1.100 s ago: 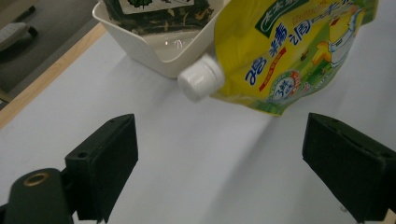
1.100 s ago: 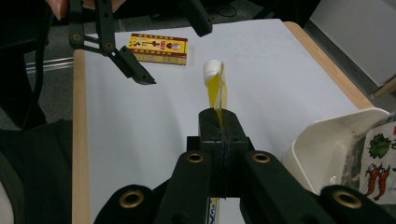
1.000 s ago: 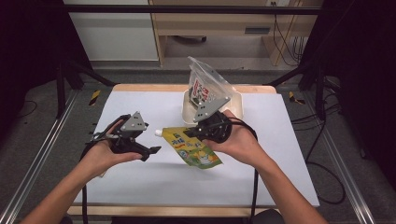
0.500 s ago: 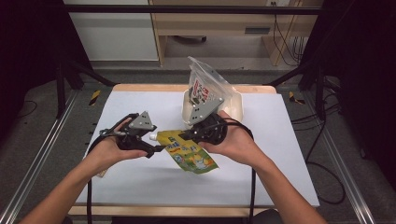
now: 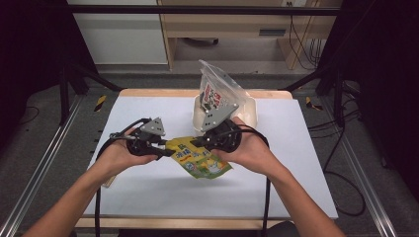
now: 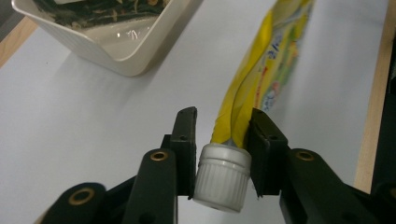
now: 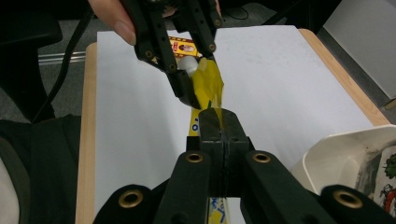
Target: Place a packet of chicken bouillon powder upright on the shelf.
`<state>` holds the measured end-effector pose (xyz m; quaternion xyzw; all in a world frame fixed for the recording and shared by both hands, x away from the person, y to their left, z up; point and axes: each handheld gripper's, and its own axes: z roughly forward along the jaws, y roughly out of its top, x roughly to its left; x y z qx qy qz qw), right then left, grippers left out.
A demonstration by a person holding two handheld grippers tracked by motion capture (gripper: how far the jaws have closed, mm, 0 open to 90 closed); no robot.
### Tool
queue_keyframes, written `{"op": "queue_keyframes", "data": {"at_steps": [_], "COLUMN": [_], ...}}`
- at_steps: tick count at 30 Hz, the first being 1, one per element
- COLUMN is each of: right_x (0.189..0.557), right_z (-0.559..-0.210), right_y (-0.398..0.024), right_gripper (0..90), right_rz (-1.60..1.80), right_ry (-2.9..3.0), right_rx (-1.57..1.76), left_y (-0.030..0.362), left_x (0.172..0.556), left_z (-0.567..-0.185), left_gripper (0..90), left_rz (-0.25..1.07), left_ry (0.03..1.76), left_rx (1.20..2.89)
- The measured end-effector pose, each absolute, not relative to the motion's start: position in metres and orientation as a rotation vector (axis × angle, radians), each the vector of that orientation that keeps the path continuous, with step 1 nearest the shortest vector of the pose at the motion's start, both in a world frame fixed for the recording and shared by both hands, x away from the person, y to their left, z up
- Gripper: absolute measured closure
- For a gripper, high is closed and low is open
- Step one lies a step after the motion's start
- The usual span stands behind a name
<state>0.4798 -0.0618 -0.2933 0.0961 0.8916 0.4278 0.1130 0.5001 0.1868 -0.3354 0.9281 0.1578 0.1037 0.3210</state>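
Between the two grippers, above the white table (image 5: pixel 148 197), hung a yellow-green spout pouch (image 5: pixel 202 160), held off the surface w/ its printed face up in the high view. Pouch was flat and crumpled, soft foil, yellow edges w/ green/blue print; looked floppy, so no stiffness to count on. White ribbed cap (image 6: pixel 222 175) sat at the pouch's left end.

L gripper (image 5: pixel 165 147): jaws had just been closing, cap between them. In the left gripper view the pads bracketed the cap and the spout neck, touching or nearly so on both sides – read it as clamped on the cap, but grip looked shallow, cap near the jaw roots not the tips.

R gripper (image 7: pixel 219 123): jaws together, pinching the pouch body just behind the spout; yellow foil bunched at the tips in the right gripper view.

Risks, my guess:
- twisting the cap w/ R pinching only soft foil → pouch could wring instead of the cap turning; better hold nearer the neck.
- L bite partly on the neck, not just the cap → cap might not spin free.
- squeeze from R once cap's off → contents could spurt onto the table.

Behind R hand: cream bin (image 5: pixel 247 111) w/ a clear bag (image 5: pixel 217 89) standing in it, apart from the pouch.
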Motion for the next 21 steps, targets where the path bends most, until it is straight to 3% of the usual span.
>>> {"op": "queue_keyframes", "data": {"at_steps": [12,18,19,21], "right_x": [0.485,0.485,0.485,0.486], "right_z": [-0.31,-0.313,-0.312,-0.312], "right_y": [-0.077,-0.081,-0.081,-0.08], "right_gripper": [84.1,70.6,63.4,57.7], "right_rz": [1.138,1.098,1.06,1.047], "right_ry": [2.608,2.615,2.618,2.609], "right_rx": [0.349,0.359,0.356,0.348], "left_y": [0.17,0.162,0.161,0.157], "left_x": [0.497,0.493,0.492,0.491], "left_z": [-0.312,-0.311,-0.31,-0.31], "left_gripper": [69.7,69.8,69.8,69.8], "left_rz": [0.354,0.364,0.367,0.374], "left_ry": [0.334,0.28,0.268,0.249], "left_rx": [2.512,2.516,2.516,2.526]}}
